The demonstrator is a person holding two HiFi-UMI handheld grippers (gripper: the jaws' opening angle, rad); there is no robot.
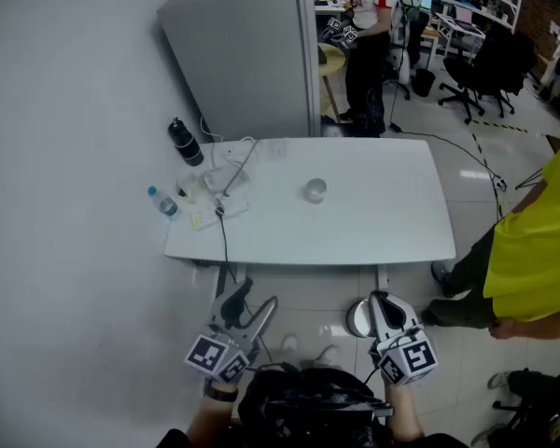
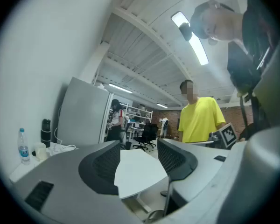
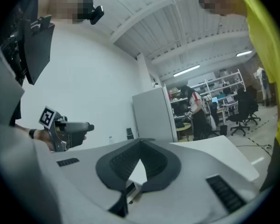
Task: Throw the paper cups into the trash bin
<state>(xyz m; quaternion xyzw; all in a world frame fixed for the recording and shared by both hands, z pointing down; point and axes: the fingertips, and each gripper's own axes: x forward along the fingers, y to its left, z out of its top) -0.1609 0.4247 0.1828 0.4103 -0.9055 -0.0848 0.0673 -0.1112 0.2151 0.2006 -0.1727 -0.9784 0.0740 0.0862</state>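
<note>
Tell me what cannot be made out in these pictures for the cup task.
Trash bin: no view clearly shows one; the round white thing on the floor, head view, is partly covered by the right hand-held gripper.
Cup: too small in the head view to tell material or contents.
Clutter by the bottle: small, blurred, head view.

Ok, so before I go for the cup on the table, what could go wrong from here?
The right gripper has its jaws shut; reaching like that could knock the cup over instead of gripping it. The cable hangs over the near edge of the table, by the open left gripper, and could snag. The person in yellow stands close on the right.
</note>
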